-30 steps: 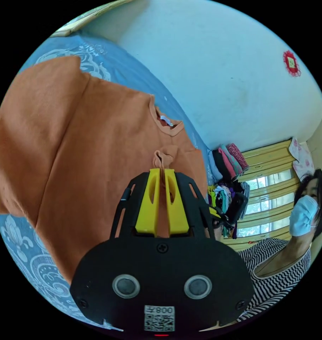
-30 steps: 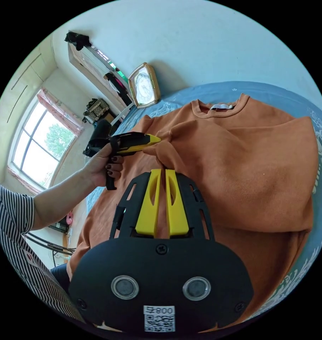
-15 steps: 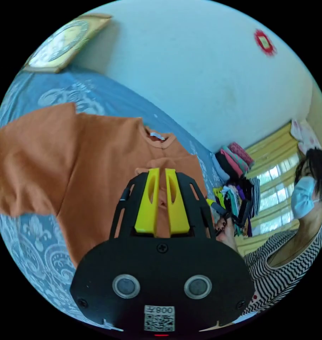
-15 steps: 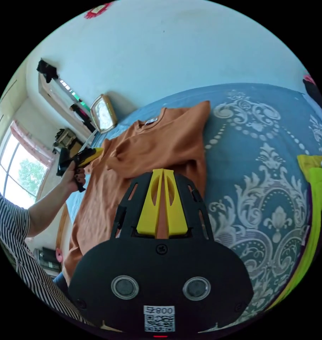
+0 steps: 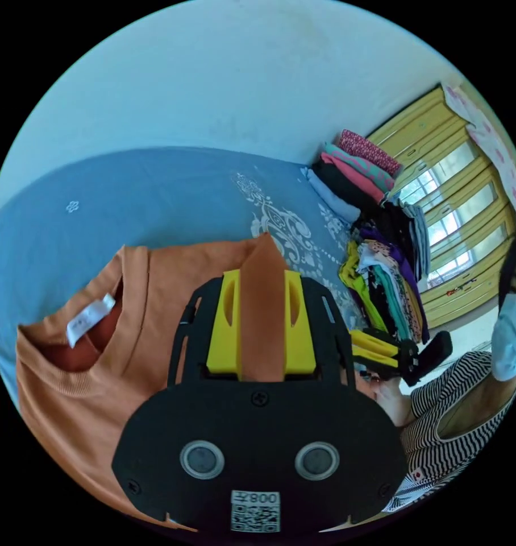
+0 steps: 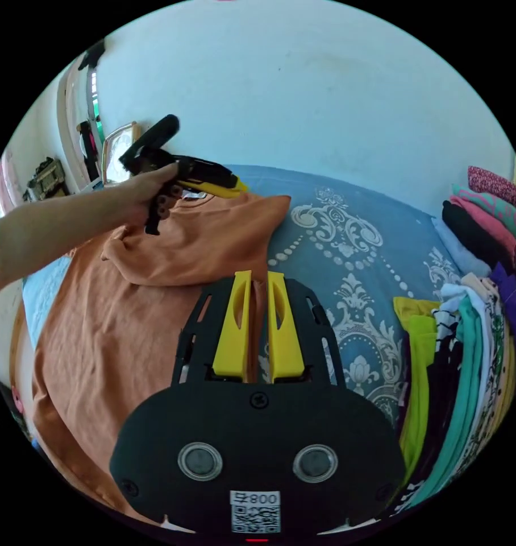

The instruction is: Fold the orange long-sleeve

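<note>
The orange long-sleeve [image 6: 116, 318] lies on a blue patterned bedspread [image 6: 337, 239], with one part folded over across its upper half. In the left gripper view its collar with a white label [image 5: 87, 318] sits close on the left. My left gripper [image 5: 263, 278] stands open just over the shirt [image 5: 70, 398], and orange cloth shows in the wide gap between its jaws. A hand holds that left gripper [image 6: 235, 186] near the collar. My right gripper [image 6: 258, 278] is shut on a thin strip of the orange cloth at the shirt's edge. In the left gripper view the right gripper [image 5: 354, 341] shows at the right.
A pile of folded clothes [image 6: 474, 318] in many colours lies along the bed's right side, also seen as the clothes pile [image 5: 377, 227]. A person in a striped top [image 5: 451, 409] stands by yellow-framed windows [image 5: 457, 187]. A framed clock [image 6: 116, 151] leans on the wall.
The left gripper carried its fold of cloth up to the collar and its jaws spread apart. The right gripper kept its hold and moved with the cloth toward the bed's clothes-pile side.
</note>
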Demonstrator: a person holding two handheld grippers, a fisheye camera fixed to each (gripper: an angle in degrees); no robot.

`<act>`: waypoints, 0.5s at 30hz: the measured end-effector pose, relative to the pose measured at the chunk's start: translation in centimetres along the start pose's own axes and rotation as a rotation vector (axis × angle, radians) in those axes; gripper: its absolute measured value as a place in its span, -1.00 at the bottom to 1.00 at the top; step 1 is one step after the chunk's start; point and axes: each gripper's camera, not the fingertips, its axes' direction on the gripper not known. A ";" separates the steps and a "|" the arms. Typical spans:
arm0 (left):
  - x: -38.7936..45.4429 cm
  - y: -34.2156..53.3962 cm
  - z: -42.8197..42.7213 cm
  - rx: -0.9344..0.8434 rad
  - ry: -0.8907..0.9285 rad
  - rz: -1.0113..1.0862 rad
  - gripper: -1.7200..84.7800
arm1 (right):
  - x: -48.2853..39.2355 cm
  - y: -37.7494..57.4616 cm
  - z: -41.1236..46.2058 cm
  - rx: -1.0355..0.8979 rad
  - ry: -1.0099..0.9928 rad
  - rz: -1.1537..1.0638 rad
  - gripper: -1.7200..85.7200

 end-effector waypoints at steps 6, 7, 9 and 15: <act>0.3 -5.8 1.4 -0.084 0.010 -0.036 -0.73 | -1.7 -0.1 0.9 -0.059 0.048 -0.091 -0.83; 0.5 -6.5 1.4 -0.097 0.008 -0.038 -0.74 | -2.0 0.0 0.9 -0.057 0.054 -0.100 -0.84; 1.0 -7.4 1.1 -0.101 0.013 -0.040 -0.77 | -2.2 0.2 0.8 -0.055 0.064 -0.109 -0.85; 3.1 -9.6 -1.8 -0.073 0.040 -0.021 -0.90 | -1.2 0.9 -0.2 -0.036 -0.004 -0.144 -0.82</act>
